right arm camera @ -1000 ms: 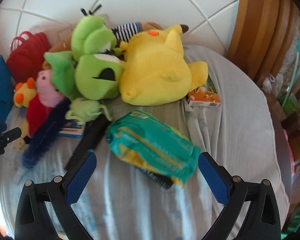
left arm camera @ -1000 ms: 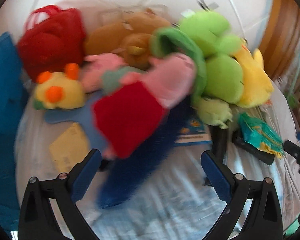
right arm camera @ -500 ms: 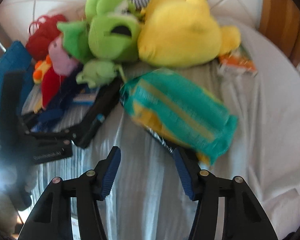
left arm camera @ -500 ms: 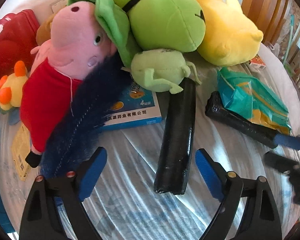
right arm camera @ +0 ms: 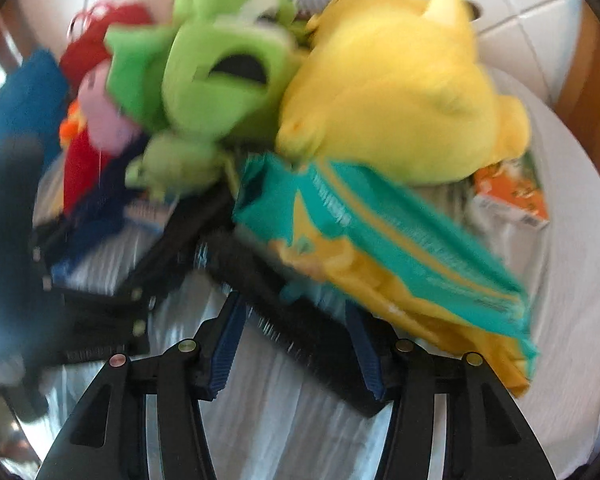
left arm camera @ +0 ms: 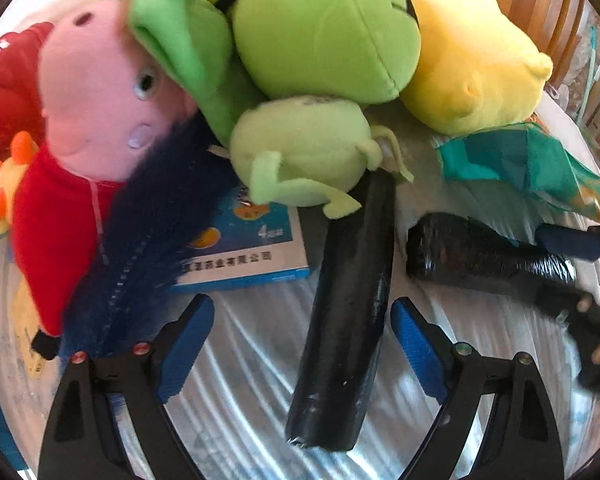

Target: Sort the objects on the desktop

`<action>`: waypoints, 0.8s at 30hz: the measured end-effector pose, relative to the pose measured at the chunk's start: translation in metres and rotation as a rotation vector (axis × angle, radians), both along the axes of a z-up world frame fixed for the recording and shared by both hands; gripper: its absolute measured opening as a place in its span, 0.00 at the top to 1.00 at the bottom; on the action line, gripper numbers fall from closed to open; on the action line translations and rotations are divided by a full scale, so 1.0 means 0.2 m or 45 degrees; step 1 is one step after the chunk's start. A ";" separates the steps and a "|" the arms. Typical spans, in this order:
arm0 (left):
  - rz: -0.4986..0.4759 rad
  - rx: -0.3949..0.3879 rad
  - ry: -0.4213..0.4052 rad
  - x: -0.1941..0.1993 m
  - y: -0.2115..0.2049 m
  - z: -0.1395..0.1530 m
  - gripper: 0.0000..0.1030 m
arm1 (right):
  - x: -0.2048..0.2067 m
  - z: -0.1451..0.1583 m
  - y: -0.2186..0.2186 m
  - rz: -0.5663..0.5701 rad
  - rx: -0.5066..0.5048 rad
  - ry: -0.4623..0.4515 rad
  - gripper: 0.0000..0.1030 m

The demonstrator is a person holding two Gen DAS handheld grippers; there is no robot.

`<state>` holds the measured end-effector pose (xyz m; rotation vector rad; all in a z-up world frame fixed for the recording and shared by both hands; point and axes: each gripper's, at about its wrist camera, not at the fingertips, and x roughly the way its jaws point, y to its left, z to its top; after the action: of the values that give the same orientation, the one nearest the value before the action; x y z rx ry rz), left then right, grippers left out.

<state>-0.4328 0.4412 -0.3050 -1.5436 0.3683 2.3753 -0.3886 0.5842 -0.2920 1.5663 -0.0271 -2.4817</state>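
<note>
A long black roll (left arm camera: 346, 312) lies on the grey cloth between the open fingers of my left gripper (left arm camera: 302, 340); its far end sits under a small green plush (left arm camera: 300, 152). A second black wrapped roll (left arm camera: 488, 258) lies to the right, partly under a teal and yellow packet (left arm camera: 524, 164). In the right wrist view my right gripper (right arm camera: 296, 344) is open, with its fingers on either side of that second roll (right arm camera: 288, 320), below the teal packet (right arm camera: 384, 232). The view is blurred.
Plush toys pile at the back: a pink pig in red (left arm camera: 88, 120), a big green one (left arm camera: 324, 28) and a yellow one (left arm camera: 472, 60). A blue booklet (left arm camera: 240, 248) and a dark blue furry case (left arm camera: 148, 240) lie left. An orange box (right arm camera: 512, 196) lies at the right.
My left gripper has moved in on the long black roll. My right gripper has moved forward, and its fingers now straddle the second black roll under the teal packet.
</note>
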 end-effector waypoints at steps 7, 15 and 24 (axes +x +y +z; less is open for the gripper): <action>0.018 0.084 -0.008 -0.03 -0.02 -0.01 0.29 | -0.05 -0.09 -0.04 -0.003 0.057 0.002 0.42; 0.015 0.111 -0.054 0.16 -0.14 0.04 0.62 | -0.02 -0.09 -0.12 -0.076 -0.089 -0.014 0.65; 0.048 0.087 -0.069 0.22 -0.27 0.05 0.55 | 0.01 -0.07 -0.23 -0.103 -0.096 0.005 0.45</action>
<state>-0.3890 0.3877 -0.2953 -1.5937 0.2457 2.3427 -0.3873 0.5374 -0.3065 1.5596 -0.1849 -2.5130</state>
